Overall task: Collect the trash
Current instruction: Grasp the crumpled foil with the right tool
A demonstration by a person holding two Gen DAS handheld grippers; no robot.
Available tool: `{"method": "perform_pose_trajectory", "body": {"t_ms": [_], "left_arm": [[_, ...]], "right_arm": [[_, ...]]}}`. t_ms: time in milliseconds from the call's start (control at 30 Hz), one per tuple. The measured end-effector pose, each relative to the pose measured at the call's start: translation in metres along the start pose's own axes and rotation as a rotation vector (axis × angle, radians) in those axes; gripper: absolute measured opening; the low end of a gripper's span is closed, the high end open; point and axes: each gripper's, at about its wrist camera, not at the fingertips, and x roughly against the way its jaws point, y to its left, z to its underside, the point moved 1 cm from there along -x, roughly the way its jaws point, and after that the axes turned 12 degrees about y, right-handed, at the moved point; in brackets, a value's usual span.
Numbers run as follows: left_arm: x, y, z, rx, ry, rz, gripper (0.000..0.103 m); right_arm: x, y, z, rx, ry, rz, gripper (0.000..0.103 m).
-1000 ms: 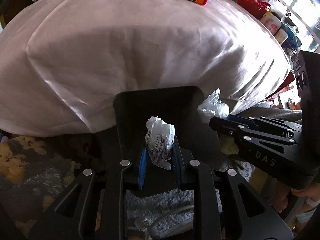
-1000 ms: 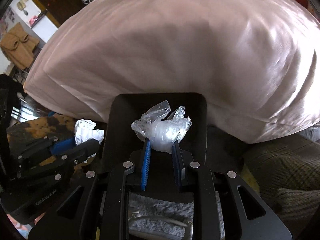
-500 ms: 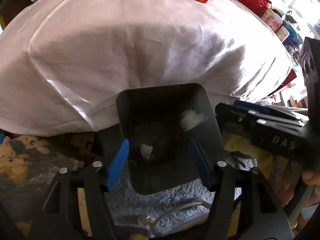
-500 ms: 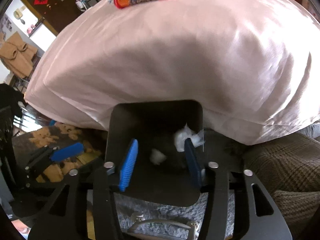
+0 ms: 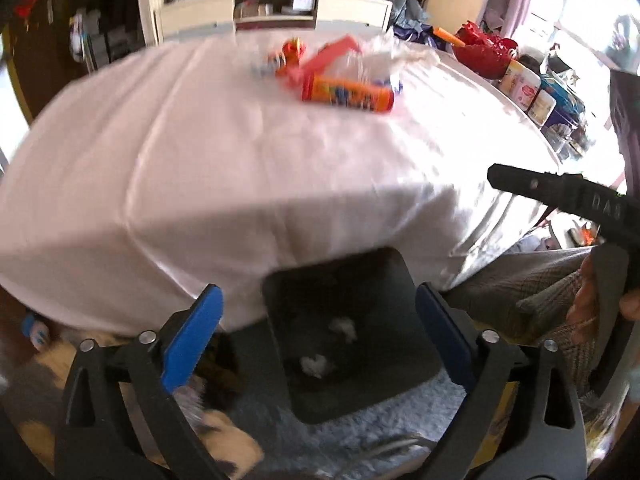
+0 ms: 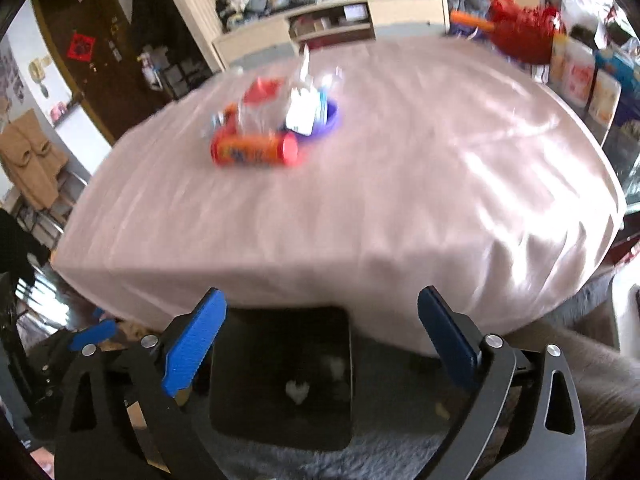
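My left gripper (image 5: 318, 300) hangs over a black bin (image 5: 340, 266) on the floor by the table's edge. Its jaws are opening wide and nothing is between them. In the bin lie a crumpled white paper ball (image 5: 318, 365) and a wad of clear plastic (image 5: 344, 326). My right gripper (image 6: 322, 304) is above the same bin (image 6: 280, 314), jaws opening, nothing between them; the paper ball (image 6: 297, 390) and plastic (image 6: 336, 366) show below. On the white tablecloth (image 5: 240, 184) lie an orange tube (image 5: 347, 97), a red strip (image 5: 332, 54) and clear wrappers.
A purple bowl (image 6: 330, 118) stands behind the orange tube (image 6: 254, 150). Red bags (image 5: 484, 50) and jars (image 5: 520, 84) line the table's far right. A grey rug (image 5: 360, 440) lies under the bin. A cabinet (image 5: 280, 8) stands behind the table.
Both grippers opened; the paper ball and the plastic wad fell from them into the bin. Both rose and tilted up, so the tabletop came into view.
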Motion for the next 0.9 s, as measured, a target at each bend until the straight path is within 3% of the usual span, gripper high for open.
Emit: {"method": "perform_pose_trajectory", "body": {"t_ms": [367,533,700,900], "left_arm": [[0.016,0.018,-0.062,0.023,-0.03,-0.06,0.095],[0.005,0.019,-0.09,0.029,-0.011,-0.052,0.095],[-0.009,0.02,-0.111,0.031,0.008,-0.047,0.095],[-0.021,0.018,-0.127,0.032,0.021,-0.041,0.095]], "right_arm": [[0.017,0.01,-0.058,0.091,-0.12,0.11,0.097],[0.006,0.019,-0.087,0.127,-0.128,0.09,0.097],[-0.011,0.019,-0.11,0.127,-0.085,0.034,0.078],[-0.036,0.022,-0.127,0.144,-0.02,0.023,0.066]]}}
